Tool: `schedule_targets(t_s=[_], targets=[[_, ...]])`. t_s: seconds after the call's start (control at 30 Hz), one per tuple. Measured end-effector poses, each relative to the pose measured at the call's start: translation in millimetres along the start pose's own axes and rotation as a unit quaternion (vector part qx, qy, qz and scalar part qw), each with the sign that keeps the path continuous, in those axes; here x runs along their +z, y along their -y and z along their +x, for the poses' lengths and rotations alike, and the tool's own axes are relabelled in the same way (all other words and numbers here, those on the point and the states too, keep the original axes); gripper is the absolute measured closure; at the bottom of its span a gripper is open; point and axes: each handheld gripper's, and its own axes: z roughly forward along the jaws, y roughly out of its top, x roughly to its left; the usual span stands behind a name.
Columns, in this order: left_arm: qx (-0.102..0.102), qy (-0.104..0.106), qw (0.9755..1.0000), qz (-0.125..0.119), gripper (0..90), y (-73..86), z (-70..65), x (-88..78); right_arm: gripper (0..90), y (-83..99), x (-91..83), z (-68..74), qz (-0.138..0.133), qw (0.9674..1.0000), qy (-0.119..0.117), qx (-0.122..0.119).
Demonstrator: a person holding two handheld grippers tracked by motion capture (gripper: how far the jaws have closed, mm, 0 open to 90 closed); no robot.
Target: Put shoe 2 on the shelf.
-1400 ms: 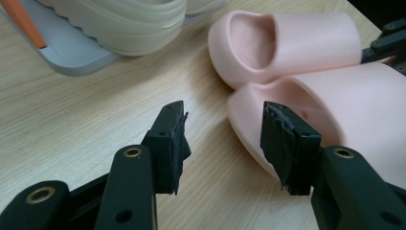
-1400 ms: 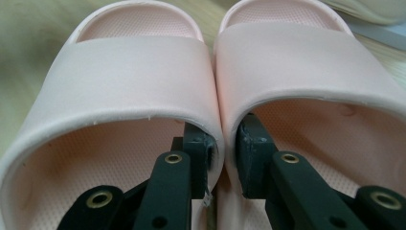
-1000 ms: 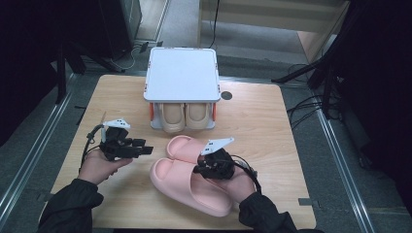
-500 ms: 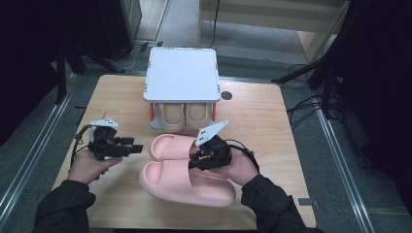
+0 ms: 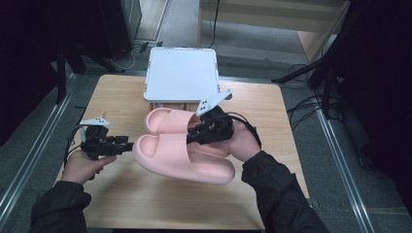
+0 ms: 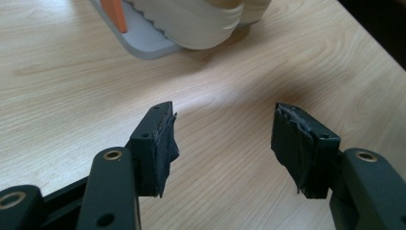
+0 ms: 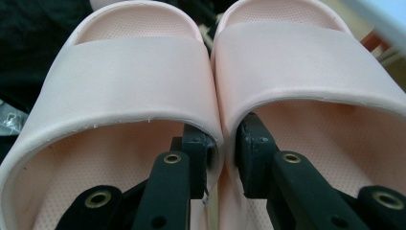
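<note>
Two pink slippers lie side by side, one nearer [image 5: 184,162] and one farther [image 5: 167,120], lifted off the wooden table [image 5: 121,199]. My right gripper [image 5: 194,133] is shut on their two inner walls, pinching them together; in the right gripper view one jaw sits inside each slipper [image 7: 139,76] [image 7: 297,67], and the right gripper [image 7: 225,148] presses the walls between its pads. My left gripper [image 5: 128,144] hovers at the table's left, pointing at the slippers' toes. Its jaws have just been opening, and the left gripper [image 6: 222,139] is open with only bare wood between its pads.
A white-topped shoe rack [image 5: 180,73] stands at the table's far edge, right behind the lifted slippers. A pair of beige slippers [image 6: 191,24] rests on its grey lower shelf [image 6: 143,45]. Dark floor and cables surround the table.
My right gripper has raised the pink pair off the table and carried it toward the rack. The left gripper has drawn back to the left, away from the slippers.
</note>
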Motion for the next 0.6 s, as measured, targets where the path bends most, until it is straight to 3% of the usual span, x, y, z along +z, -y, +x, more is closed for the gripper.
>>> schedule_targets(t_s=[0.17, 0.33, 0.5, 0.6], targets=[[0.006, -0.005, 0.9999, 0.007, 40.3, -0.4, -0.9, 2.7, 76.2, -26.6, -11.5, -5.2, 0.000, 0.9999, 0.017, -0.004], [0.007, -0.003, 0.9999, 0.007, 40.3, -0.4, -2.2, 4.2, 76.3, -56.2, -20.6, -16.2, 0.009, 0.9981, 0.060, 0.014], [0.010, -0.002, 0.9999, 0.005, 40.5, -0.1, -3.0, 4.5, 76.2, -77.5, -28.5, -33.0, -0.009, 0.9955, 0.088, 0.035], [0.009, 0.001, 0.9999, 0.006, 40.5, -0.2, -2.8, 4.4, 76.2, -88.1, -31.4, -46.8, -0.016, 0.9911, 0.117, 0.061]])
